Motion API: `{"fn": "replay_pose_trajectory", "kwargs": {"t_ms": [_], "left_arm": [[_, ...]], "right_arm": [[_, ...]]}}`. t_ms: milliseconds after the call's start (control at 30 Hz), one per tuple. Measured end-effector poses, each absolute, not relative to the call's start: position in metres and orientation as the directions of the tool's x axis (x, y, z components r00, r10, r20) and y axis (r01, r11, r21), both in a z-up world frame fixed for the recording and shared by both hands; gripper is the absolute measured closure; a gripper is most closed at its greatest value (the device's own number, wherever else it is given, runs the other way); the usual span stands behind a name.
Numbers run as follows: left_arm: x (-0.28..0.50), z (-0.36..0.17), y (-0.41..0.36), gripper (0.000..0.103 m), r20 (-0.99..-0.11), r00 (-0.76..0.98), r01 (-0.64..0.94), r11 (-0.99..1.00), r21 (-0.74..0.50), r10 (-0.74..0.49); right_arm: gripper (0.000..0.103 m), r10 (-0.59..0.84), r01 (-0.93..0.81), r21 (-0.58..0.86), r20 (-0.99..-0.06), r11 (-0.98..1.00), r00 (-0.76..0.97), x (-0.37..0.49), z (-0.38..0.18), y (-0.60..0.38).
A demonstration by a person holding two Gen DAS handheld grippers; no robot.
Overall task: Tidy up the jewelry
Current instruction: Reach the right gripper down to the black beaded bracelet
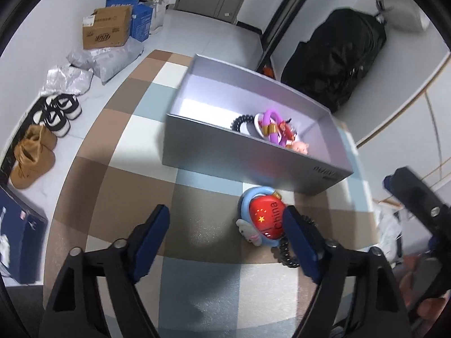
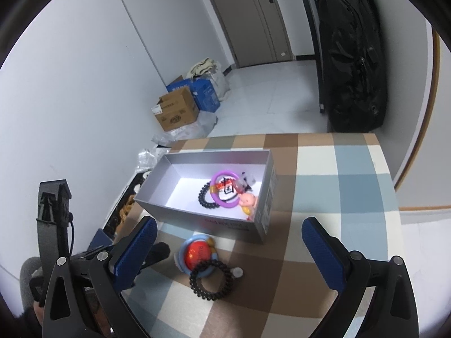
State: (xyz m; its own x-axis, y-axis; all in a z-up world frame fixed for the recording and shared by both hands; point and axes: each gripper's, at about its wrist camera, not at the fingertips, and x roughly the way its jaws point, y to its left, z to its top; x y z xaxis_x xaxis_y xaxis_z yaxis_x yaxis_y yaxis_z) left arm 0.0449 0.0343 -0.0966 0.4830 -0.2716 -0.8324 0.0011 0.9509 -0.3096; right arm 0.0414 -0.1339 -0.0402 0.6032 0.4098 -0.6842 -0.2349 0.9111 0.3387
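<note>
Both grippers gape empty, left gripper beside the red charm — next, pinch it for the box.

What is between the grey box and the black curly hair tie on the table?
The blue ring with the red China charm lies between the grey box and the black curly hair tie, touching the tie. The right wrist view shows it best.

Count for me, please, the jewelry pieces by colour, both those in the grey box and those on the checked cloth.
Black coil bands: 2, one in the grey box at, one on the cloth.
Purple rings: 1, in the box.
Blue rings: 1, on the cloth, carrying a red charm.
Total: 4.
</note>
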Motion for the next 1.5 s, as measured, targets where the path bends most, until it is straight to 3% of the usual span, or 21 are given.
{"fn": "replay_pose_trajectory", "kwargs": {"t_ms": [233, 500, 600, 733, 800, 1167, 1500], "left_arm": [[0.044, -0.103, 0.030, 0.047, -0.858, 0.455, 0.016, 0.965, -0.261, -0.240], [0.047, -0.103, 0.020, 0.085, -0.872, 0.443, 0.053, 0.977, -0.205, -0.207], [0.046, -0.102, 0.015, 0.093, -0.875, 0.438, 0.076, 0.978, -0.194, -0.207], [0.044, -0.100, 0.008, 0.095, -0.879, 0.446, 0.091, 0.986, -0.143, -0.168], [0.044, -0.099, 0.008, 0.100, -0.877, 0.447, 0.084, 0.985, -0.153, -0.175], [0.042, -0.080, 0.013, 0.103, -0.836, 0.493, 0.079, 0.969, -0.232, -0.241], [0.039, -0.077, 0.020, 0.103, -0.819, 0.514, 0.078, 0.965, -0.252, -0.255]], "right_arm": [[0.000, 0.406, -0.223, 0.344, -0.686, 0.912, 0.603, 0.039, -0.040, -0.140], [0.000, 0.404, -0.220, 0.343, -0.689, 0.913, 0.602, 0.035, -0.039, -0.143], [0.000, 0.404, -0.216, 0.346, -0.689, 0.913, 0.602, 0.034, -0.039, -0.145], [0.000, 0.404, -0.212, 0.350, -0.688, 0.913, 0.603, 0.033, -0.037, -0.147], [0.000, 0.402, -0.213, 0.347, -0.689, 0.913, 0.603, 0.033, -0.037, -0.147], [0.000, 0.384, -0.192, 0.338, -0.713, 0.921, 0.586, 0.030, -0.041, -0.151], [0.000, 0.377, -0.214, 0.313, -0.817, 0.925, 0.437, 0.029, -0.076, -0.138]]}}
